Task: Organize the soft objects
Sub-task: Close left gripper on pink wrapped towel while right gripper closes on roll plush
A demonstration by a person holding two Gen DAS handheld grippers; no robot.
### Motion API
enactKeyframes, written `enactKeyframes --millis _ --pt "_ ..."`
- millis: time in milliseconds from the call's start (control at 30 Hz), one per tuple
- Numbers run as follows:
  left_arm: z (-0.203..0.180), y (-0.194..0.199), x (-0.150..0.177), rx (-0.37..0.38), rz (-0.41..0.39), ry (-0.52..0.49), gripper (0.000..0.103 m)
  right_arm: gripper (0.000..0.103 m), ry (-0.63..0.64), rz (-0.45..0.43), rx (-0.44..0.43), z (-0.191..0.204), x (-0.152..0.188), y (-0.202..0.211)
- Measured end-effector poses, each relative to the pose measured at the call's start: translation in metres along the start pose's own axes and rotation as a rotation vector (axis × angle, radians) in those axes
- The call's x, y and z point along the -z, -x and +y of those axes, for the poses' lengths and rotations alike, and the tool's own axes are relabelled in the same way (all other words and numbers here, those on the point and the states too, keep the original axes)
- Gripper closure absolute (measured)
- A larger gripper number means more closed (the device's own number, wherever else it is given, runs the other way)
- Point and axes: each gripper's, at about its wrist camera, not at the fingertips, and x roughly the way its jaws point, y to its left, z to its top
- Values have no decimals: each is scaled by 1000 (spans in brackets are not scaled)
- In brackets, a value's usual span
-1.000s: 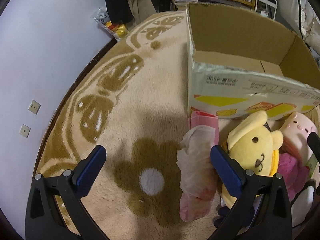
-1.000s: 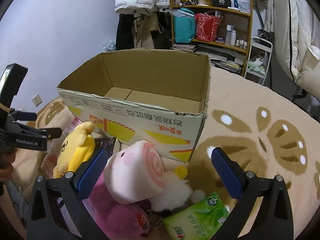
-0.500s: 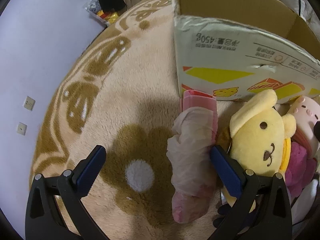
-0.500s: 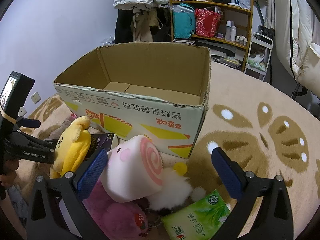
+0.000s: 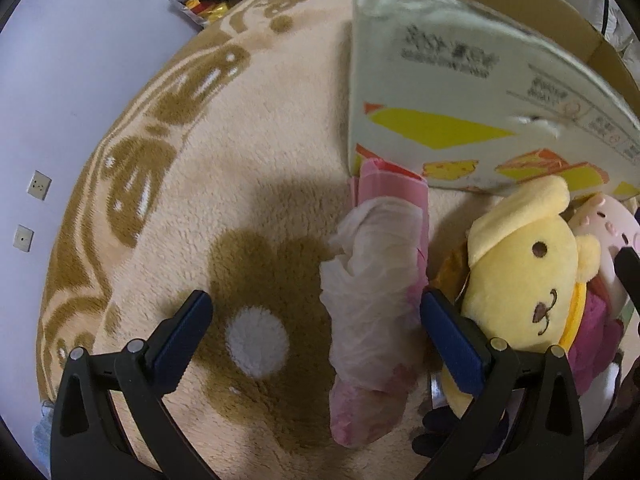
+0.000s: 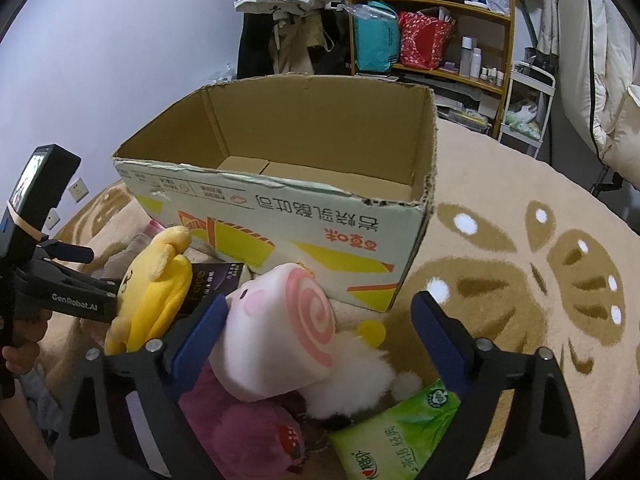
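Observation:
An open cardboard box [image 6: 304, 216] stands empty on the rug; it also shows in the left wrist view [image 5: 480, 92]. In front of it lie a pink tissue pack [image 5: 376, 300], a yellow dog plush [image 5: 528, 280] [image 6: 152, 292], a pink swirl plush [image 6: 280, 328], a magenta plush [image 6: 248, 432] and a green tissue pack [image 6: 396, 440]. My left gripper [image 5: 316, 316] is open, low over the rug, with the pink pack between its jaws. My right gripper [image 6: 320, 320] is open around the swirl plush.
A beige rug with brown patterns [image 6: 540, 280] covers the floor. A purple wall [image 5: 60, 100] runs along the left. Shelves [image 6: 432, 32] and hanging coats [image 6: 280, 20] stand behind the box. A dark booklet [image 6: 212, 284] lies under the plushes.
My left gripper has moved forward and down toward the box, so the pink pack now sits between its jaws. My right gripper has edged closer to the swirl plush.

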Motion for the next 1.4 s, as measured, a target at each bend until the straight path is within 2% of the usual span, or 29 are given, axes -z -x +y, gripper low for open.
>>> enactKeyframes --millis 100,167,200,267,467,500,567,733,967,1067,1100,1300,1400 --pt "-1 -3 -1 22 9 -1 9 13 3 6 -7 2 1 -1" --pt "-3 -4 -2 30 8 -5 14 20 2 9 -16 3 1 -1" --pt "-5 -5 -3 33 7 -9 19 22 2 9 -20 3 1 -1" --pt "-10 -5 -3 52 9 -17 27 31 7 10 -35 5 1 -1" --pt "-20 -3 -3 103 24 -10 58 35 8 29 -27 11 6 -6" --pt "-23 -2 -3 105 18 -22 65 38 6 28 -31 11 7 -6" --pt "-30 0 -1 108 13 -35 70 58 10 25 -48 12 7 -3" --pt "-44 11 9 72 -24 -72 85 68 40 9 -43 20 8 6" --pt "-44 28 21 33 -68 -42 87 69 7 -52 -18 16 6 31" --pt "-39 35 28 -6 -91 -18 87 69 -14 -68 -8 12 4 43" --pt "-27 34 29 -12 -101 -10 87 69 -23 -67 -11 11 5 46" --pt "-13 69 37 -32 -196 37 88 69 -27 -102 2 11 5 64" --pt "-8 88 40 -71 -272 49 88 69 -29 -133 6 12 3 73"
